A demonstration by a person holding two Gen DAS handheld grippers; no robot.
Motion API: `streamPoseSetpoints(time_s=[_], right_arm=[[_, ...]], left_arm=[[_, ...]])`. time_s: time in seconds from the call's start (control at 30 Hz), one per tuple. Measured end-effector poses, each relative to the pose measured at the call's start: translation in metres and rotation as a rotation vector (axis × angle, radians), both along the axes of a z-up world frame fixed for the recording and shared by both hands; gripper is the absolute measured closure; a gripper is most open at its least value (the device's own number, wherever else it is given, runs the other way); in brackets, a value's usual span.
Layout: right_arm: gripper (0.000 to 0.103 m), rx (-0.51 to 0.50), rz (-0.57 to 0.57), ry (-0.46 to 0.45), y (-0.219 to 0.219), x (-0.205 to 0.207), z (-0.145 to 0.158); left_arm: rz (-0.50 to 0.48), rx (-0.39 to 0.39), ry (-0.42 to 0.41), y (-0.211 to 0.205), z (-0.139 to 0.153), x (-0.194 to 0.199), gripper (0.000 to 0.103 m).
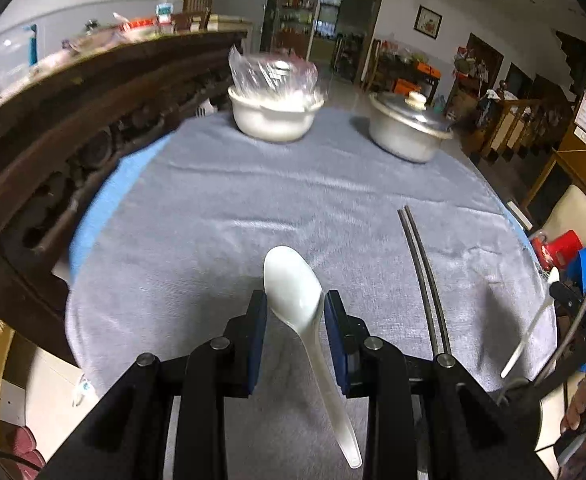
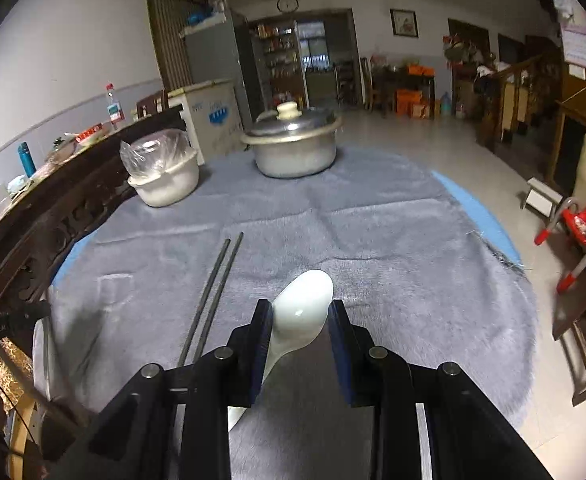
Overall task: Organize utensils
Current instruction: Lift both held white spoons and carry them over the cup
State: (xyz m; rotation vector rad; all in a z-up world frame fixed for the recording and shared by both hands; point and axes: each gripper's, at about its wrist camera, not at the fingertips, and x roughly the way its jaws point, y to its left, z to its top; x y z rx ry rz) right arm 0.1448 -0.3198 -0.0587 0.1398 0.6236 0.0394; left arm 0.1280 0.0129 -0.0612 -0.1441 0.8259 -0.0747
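Each gripper is clamped on a white spoon — the left gripper (image 1: 295,310) on the left spoon (image 1: 293,280), the right gripper (image 2: 300,320) on the right spoon (image 2: 303,304), bowls pointing forward. The chopsticks (image 2: 213,296) lie between them, lengthwise away — open grey cloth (image 2: 373,240) beyond, then the pot (image 2: 293,148).

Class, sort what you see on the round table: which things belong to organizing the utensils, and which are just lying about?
Belonging to the job:
- white spoon in the left claw
- second white spoon in the right claw
- dark chopsticks

Just lying about:
- lidded metal pot
- white bowl with a plastic bag
- grey cloth
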Motion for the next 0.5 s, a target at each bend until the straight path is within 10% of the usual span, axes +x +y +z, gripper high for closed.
streamPoseSetpoints(time_s=[0.5], right_arm=[[0.072,0.022,0.011,-0.122,0.017,-0.071,0.04]], left_arm=[[0.059,0.037,-0.151,0.017,0.052,-0.058,0.073]])
